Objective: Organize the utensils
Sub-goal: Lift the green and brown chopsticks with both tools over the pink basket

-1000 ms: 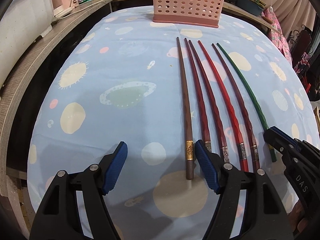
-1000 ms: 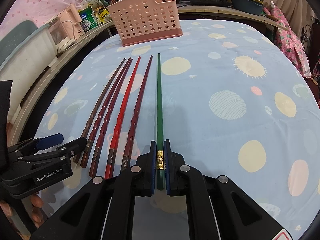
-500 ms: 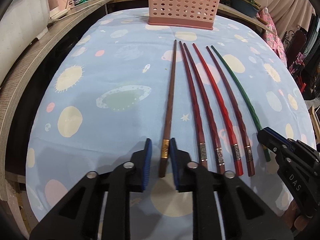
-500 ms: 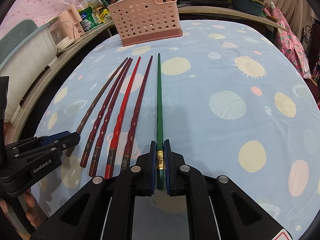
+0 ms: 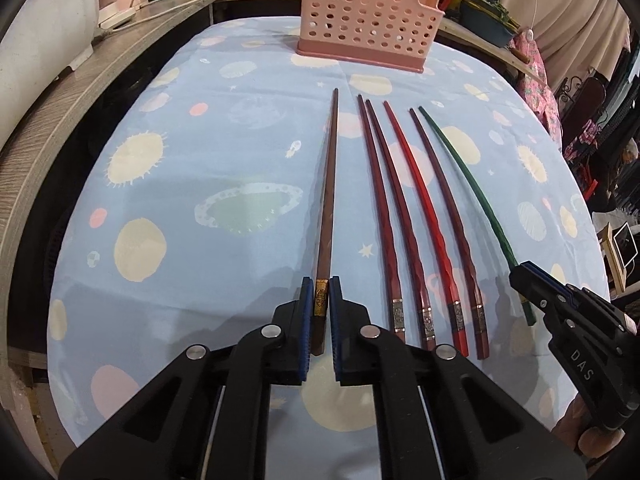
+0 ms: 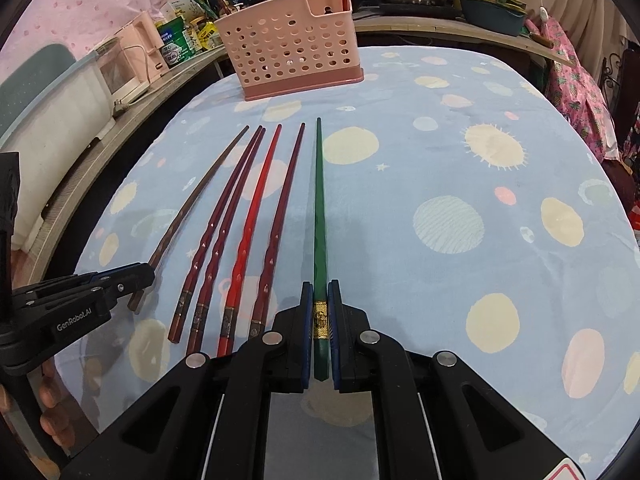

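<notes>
Six chopsticks lie side by side on the blue tablecloth (image 5: 168,264), thick ends toward the person and thin tips pointing away at the pink basket (image 5: 368,20) standing at the far edge of the table. The left gripper (image 5: 320,312) has just been closing and now pinches the brown chopstick (image 5: 329,200), the leftmost of the row, at its gold band near the thick end. The right gripper (image 6: 320,328) is clamped the same way on the green chopstick (image 6: 320,200), the rightmost one, also at its gold band. The four red chopsticks (image 5: 416,240) between them lie untouched on the cloth. Each held stick runs straight out from its gripper, its long axis in line with the fingers and aimed roughly at the basket, which sits well apart from both grippers, dead ahead and a little nearer the left one's line. The coming move likely calls for lifting each stick, tipping it upright and carrying it forward to drop it into the basket; with the grip so close to one end, the long free length could swing or sag.
</notes>
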`<state>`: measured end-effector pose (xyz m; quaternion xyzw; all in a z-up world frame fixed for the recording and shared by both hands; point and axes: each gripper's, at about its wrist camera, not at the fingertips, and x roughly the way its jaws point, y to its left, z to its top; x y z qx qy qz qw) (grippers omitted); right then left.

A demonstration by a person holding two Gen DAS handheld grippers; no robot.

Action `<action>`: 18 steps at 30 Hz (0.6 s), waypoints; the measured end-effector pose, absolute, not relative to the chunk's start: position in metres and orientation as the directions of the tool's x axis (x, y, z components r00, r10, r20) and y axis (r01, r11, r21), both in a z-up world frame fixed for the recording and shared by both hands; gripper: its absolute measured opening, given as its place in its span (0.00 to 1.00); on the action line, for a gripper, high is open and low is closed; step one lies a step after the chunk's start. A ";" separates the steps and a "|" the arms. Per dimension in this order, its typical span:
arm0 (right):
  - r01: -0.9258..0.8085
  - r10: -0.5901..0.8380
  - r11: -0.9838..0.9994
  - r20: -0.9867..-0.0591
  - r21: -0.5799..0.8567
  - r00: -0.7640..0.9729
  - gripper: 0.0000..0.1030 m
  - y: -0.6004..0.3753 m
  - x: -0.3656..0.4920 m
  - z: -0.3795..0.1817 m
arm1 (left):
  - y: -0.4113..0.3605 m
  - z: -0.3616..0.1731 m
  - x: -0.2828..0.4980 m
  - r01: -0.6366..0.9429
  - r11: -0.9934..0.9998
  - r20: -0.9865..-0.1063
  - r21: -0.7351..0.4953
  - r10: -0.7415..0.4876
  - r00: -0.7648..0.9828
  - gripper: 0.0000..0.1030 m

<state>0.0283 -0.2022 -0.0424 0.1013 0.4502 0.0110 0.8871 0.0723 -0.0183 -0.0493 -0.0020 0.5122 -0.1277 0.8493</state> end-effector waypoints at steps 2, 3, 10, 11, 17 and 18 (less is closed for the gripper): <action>0.071 0.113 0.978 -0.783 0.196 0.612 0.07 -0.204 0.030 -0.033 | -0.014 -0.044 0.074 0.204 0.968 -0.865 -0.147 -0.225 0.448 0.07; 0.071 0.112 0.978 -0.775 0.198 0.622 0.07 -0.205 0.031 -0.028 | -0.011 -0.039 0.076 0.197 0.969 -0.861 -0.151 -0.227 0.455 0.07; 0.080 0.102 0.973 -0.712 0.217 0.695 0.07 -0.220 0.040 0.014 | 0.002 -0.007 0.085 0.180 0.970 -0.827 -0.161 -0.232 0.512 0.07; 0.082 0.101 0.971 -0.701 0.223 0.706 0.07 -0.223 0.043 0.021 | 0.003 -0.003 0.087 0.179 0.970 -0.824 -0.164 -0.234 0.516 0.07; 0.095 0.093 0.964 -0.647 0.250 0.757 0.07 -0.241 0.060 0.059 | 0.007 0.027 0.101 0.180 0.966 -0.789 -0.184 -0.254 0.559 0.07; 0.098 0.090 0.962 -0.638 0.253 0.765 0.07 -0.244 0.062 0.065 | 0.008 0.034 0.105 0.179 0.966 -0.780 -0.184 -0.254 0.572 0.07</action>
